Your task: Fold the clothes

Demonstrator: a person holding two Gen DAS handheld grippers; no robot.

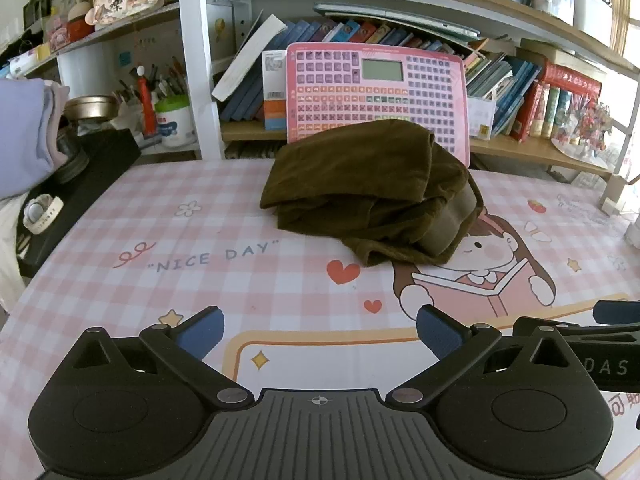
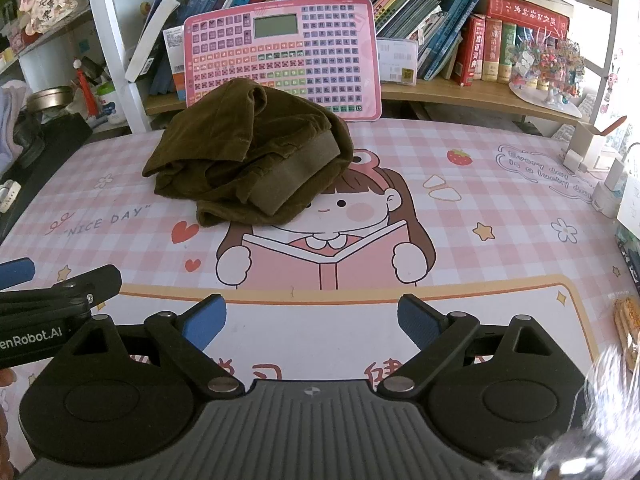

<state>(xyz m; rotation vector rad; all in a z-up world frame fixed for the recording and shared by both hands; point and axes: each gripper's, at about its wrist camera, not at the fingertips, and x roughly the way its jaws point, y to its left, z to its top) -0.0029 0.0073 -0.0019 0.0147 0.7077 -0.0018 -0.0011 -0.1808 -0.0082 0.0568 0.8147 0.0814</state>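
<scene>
Left hand-held gripper spread wide, empty, low over the tabletop; right hand-held gripper likewise wide and holding nothing, just beside it. Farther out, well apart from both, olive-brown corduroy garment lies in a rough folded heap, ribbed band facing right. Behind it, pink keyboard learning pad leans against bookshelf.

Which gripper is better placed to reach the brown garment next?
Left, marginally: the brown garment lies almost straight ahead of the left gripper, but left of centre for the right gripper. Both are open and empty.
</scene>
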